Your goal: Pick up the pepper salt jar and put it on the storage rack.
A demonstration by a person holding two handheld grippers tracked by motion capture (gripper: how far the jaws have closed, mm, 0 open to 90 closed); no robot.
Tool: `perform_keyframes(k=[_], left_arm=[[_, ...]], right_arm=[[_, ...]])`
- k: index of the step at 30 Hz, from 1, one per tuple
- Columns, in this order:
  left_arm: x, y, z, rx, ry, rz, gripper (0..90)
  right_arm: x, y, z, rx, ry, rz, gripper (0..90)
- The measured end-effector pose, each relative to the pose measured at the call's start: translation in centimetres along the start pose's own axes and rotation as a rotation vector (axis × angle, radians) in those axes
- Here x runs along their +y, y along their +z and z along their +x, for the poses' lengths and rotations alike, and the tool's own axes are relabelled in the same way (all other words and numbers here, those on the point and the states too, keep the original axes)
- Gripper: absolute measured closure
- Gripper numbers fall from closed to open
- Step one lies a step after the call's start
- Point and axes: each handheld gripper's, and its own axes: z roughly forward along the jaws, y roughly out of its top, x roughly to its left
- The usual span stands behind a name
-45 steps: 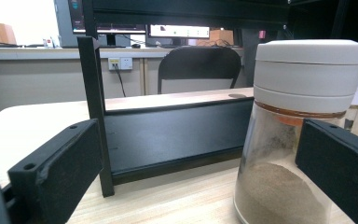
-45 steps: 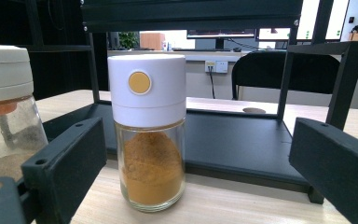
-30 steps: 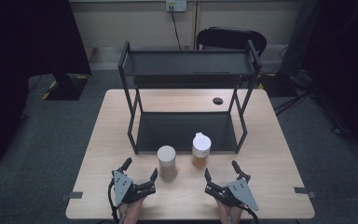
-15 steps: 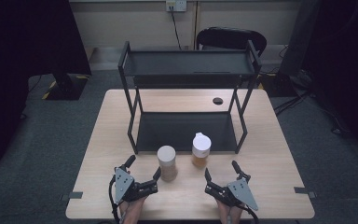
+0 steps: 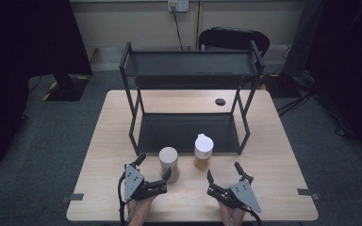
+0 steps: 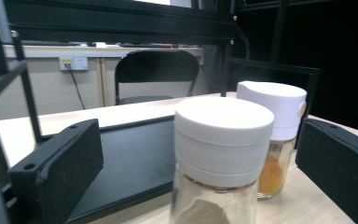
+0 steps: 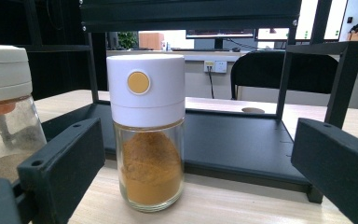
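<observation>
With both tools gaping, the left tool (image 5: pixel 152 170) straddles the glass jar of grey powder with a white lid (image 5: pixel 168 163) near the light wooden table's (image 5: pixel 283 188) front edge; a skewed closing could tip it into the orange-powder jar with a white cap (image 5: pixel 203 150) just beyond. The right tool (image 5: pixel 225 174) faces that one, whose orange button only its view reveals, with the black metal shelf (image 5: pixel 184 132) behind

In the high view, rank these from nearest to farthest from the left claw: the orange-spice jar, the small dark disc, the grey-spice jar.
1. Grey-spice jar: between the open jaws of the left claw.
2. Orange-spice jar: to the right, by the shelf's front edge.
3. Small dark disc: far side of the table, behind the shelf.
</observation>
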Motion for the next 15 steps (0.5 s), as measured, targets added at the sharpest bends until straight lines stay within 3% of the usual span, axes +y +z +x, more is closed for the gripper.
perform_keyframes(k=[12, 15], left_arm=[[0.2, 1.4, -0.2, -0.032, 0.013, -0.002, 1.0], [0.6, 2.0, -0.2, -0.035, 0.005, 0.017, 2.9]], right_arm=[[0.0, 0.0, 0.0, 0.001, 0.0, 0.0, 1.3], [0.0, 0.0, 0.0, 0.001, 0.0, 0.0, 1.3]])
